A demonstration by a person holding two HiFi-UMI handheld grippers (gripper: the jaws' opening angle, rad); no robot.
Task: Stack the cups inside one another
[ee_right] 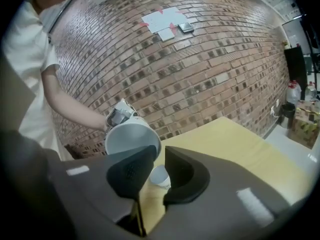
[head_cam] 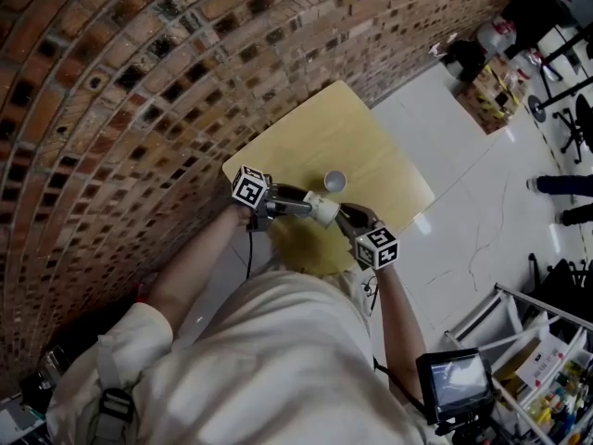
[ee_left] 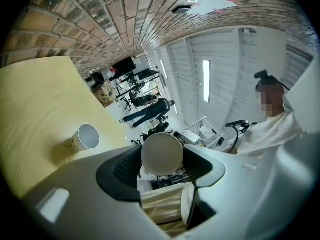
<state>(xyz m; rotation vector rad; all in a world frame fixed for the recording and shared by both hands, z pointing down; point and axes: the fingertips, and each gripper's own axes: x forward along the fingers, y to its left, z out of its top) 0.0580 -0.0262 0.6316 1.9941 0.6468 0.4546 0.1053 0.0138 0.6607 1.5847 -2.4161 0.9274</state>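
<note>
A white paper cup (head_cam: 322,209) lies level in the air over the near edge of the yellow table (head_cam: 371,146), and my left gripper (head_cam: 308,206) is shut on it. In the left gripper view the cup's round end (ee_left: 161,153) fills the space between the wide-set jaws of that gripper (ee_left: 162,160). The held cup's open mouth (ee_right: 131,136) faces my right gripper (ee_right: 160,156), whose jaws stand a narrow gap apart, with the left jaw's tip at the rim. A second cup (head_cam: 334,182) (ee_left: 85,137) (ee_right: 160,176) stands upright on the table.
A brick wall (head_cam: 111,82) runs along the table's left and far side. White floor (head_cam: 473,193) lies to the right, with boxes (head_cam: 491,91), a person's feet (head_cam: 565,188), a small monitor (head_cam: 454,383) and a metal rack (head_cam: 537,350).
</note>
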